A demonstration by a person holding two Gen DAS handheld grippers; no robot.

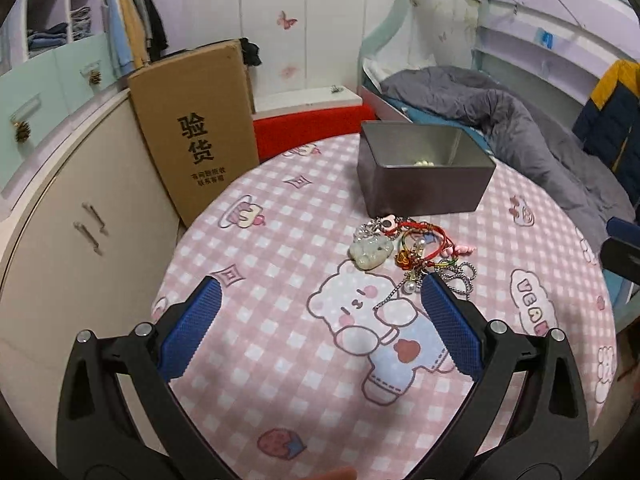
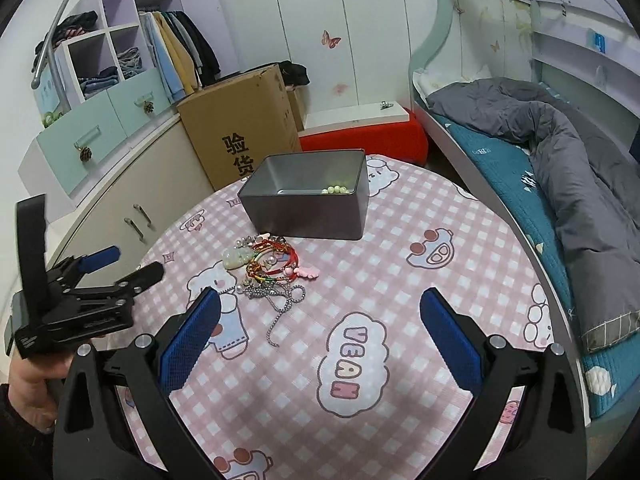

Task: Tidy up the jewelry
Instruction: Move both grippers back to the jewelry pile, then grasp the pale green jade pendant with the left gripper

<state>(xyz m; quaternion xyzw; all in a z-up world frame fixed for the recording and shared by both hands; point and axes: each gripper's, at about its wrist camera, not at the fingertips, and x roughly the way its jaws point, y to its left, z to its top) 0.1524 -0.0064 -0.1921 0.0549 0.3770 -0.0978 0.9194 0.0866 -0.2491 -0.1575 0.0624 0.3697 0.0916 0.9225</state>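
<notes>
The round bench under a pink checked bear-print cloth [image 2: 400, 264] carried a grey rectangular metal tin [image 2: 308, 216] holding pale beads [image 2: 335, 189], a tangled jewelry heap [image 2: 268, 270] lay just before it, and both the left tongs [image 1: 320, 328] and right tongs [image 2: 320, 330] hovered wide open, gripping nothing.

- Right gripper [image 2: 320, 312]: jaws apart, above the checked tablecloth [image 2: 420, 264].
- Jewelry pile [image 2: 268, 268]: just near of the metal tin [image 2: 308, 216].
- Left gripper [image 2: 124, 264]: far left, jaws apart.
</notes>
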